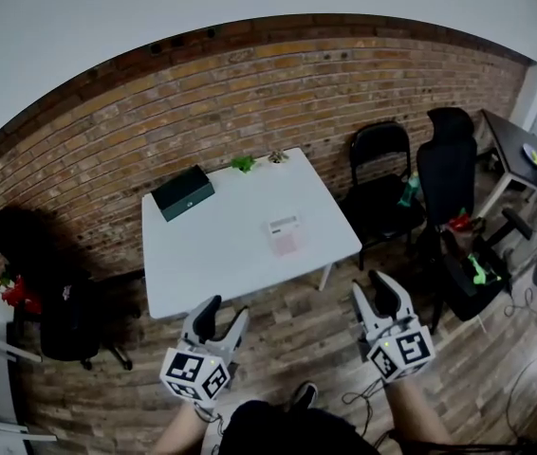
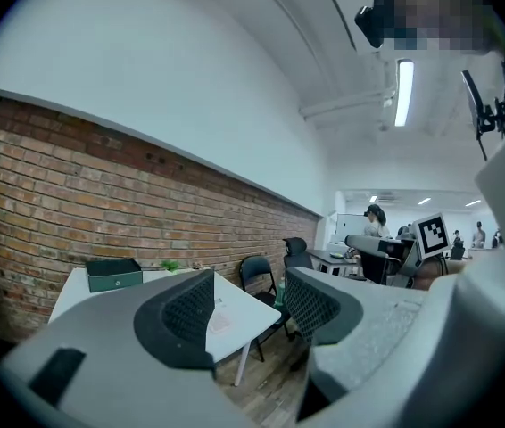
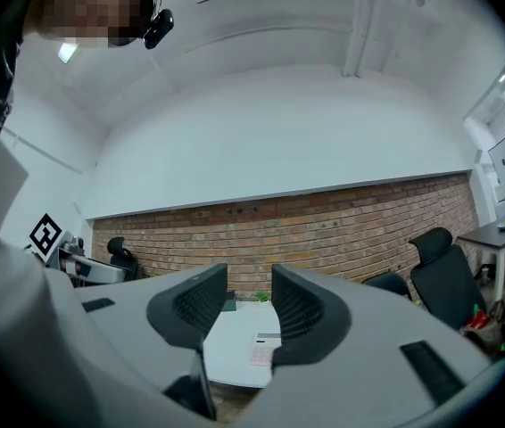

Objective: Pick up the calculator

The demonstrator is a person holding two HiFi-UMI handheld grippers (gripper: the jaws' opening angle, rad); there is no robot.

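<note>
The calculator [image 1: 285, 234], pale pink with a white top, lies flat on the white table [image 1: 221, 254], near its right edge. Both grippers hover over the wooden floor, short of the table's near edge. My left gripper [image 1: 223, 313] is open and holds nothing. My right gripper [image 1: 371, 290] is also open and empty. In the left gripper view the calculator [image 2: 219, 321] shows between the spread jaws of the left gripper [image 2: 248, 297], far off. In the right gripper view the calculator [image 3: 260, 352] lies beyond the gap of the right gripper [image 3: 249, 306].
A dark green box [image 1: 183, 192] and a small green plant [image 1: 243, 163] sit at the table's far side by the brick wall. Black chairs [image 1: 379, 159] and a dark desk [image 1: 525, 150] stand to the right. A black chair [image 1: 69, 320] stands at the left.
</note>
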